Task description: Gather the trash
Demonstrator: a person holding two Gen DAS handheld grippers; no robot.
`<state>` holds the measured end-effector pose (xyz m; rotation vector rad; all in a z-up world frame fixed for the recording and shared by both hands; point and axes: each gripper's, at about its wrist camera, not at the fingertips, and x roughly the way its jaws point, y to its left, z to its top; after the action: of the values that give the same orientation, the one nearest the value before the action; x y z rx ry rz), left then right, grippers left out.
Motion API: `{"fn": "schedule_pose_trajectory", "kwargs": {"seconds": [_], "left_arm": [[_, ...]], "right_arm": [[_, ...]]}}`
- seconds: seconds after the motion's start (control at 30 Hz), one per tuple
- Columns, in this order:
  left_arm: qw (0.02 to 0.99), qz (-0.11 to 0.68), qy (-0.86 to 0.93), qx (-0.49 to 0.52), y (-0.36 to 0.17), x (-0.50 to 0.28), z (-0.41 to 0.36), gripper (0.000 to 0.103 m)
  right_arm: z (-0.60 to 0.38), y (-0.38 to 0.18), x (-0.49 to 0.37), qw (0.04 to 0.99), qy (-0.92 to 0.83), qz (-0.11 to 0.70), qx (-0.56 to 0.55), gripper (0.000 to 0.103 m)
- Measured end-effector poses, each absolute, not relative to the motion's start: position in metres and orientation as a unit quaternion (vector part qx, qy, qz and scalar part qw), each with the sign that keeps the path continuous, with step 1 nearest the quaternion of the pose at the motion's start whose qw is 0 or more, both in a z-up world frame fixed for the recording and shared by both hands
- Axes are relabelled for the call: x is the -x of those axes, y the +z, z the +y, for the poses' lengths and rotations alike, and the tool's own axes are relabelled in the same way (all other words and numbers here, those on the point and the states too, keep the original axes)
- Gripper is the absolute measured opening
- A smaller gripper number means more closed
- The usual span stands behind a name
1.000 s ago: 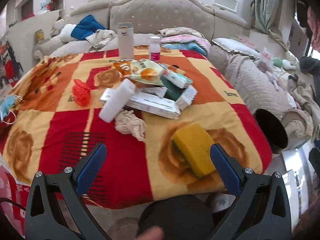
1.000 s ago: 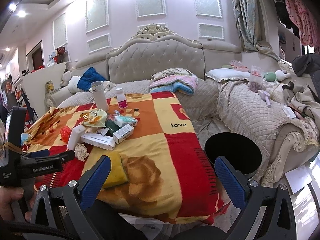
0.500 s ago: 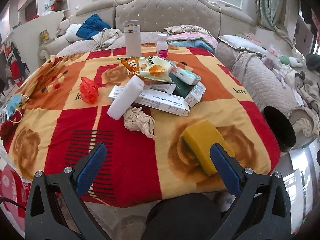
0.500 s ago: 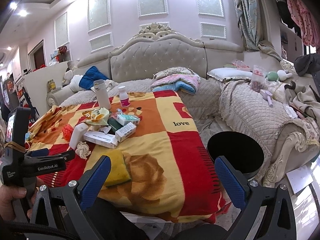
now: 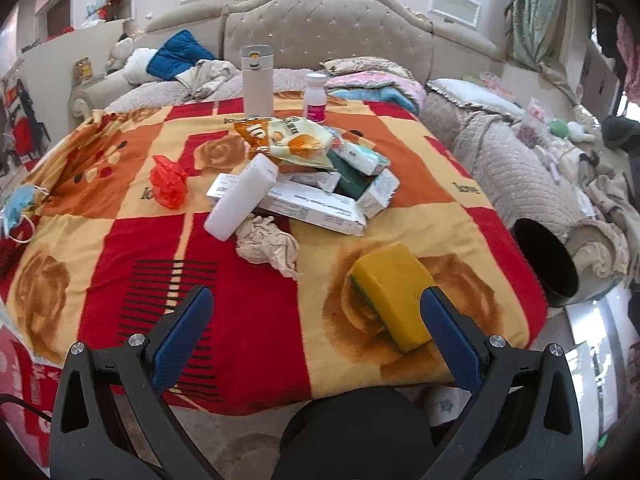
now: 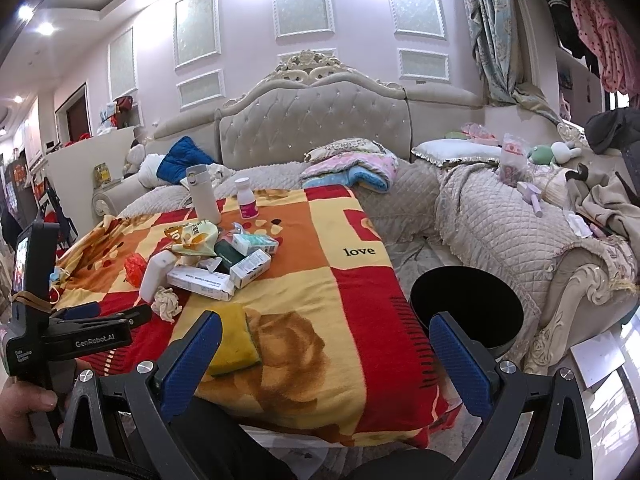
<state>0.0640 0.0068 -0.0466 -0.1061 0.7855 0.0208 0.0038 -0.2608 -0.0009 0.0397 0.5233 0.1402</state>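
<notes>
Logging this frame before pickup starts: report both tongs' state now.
Left tongs: open, holding nothing, over the blanket's near edge.
Right tongs: open, holding nothing, between the yellow sponge and the black bin.

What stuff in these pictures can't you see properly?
- Black bin: its inside is too dark in both views.
- Long white box: print too small to read in both views.
- Yellow sponge: near end hidden by the left hand-held gripper finger in the left wrist view.
</notes>
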Motion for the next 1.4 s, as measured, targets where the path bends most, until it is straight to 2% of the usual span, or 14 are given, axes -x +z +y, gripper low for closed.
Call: {"fn": "schedule_pose_trajectory", "kwargs": {"seconds": [1.1, 1.4], "left_arm": [[0.912, 0.405, 0.043, 0.046, -0.059, -0.075, 0.018, 0.103], [0.912, 0.406, 0.030, 0.052, -0.062, -0.075, 0.017, 0.103]], "right_arm": [[-0.257, -0.009, -0.010, 0.959, 0.087, 0.271, -0.015, 0.103], [-0.260, -0.002, 0.001, 0.971, 0.074, 0.226, -0.009, 0.103]]}}
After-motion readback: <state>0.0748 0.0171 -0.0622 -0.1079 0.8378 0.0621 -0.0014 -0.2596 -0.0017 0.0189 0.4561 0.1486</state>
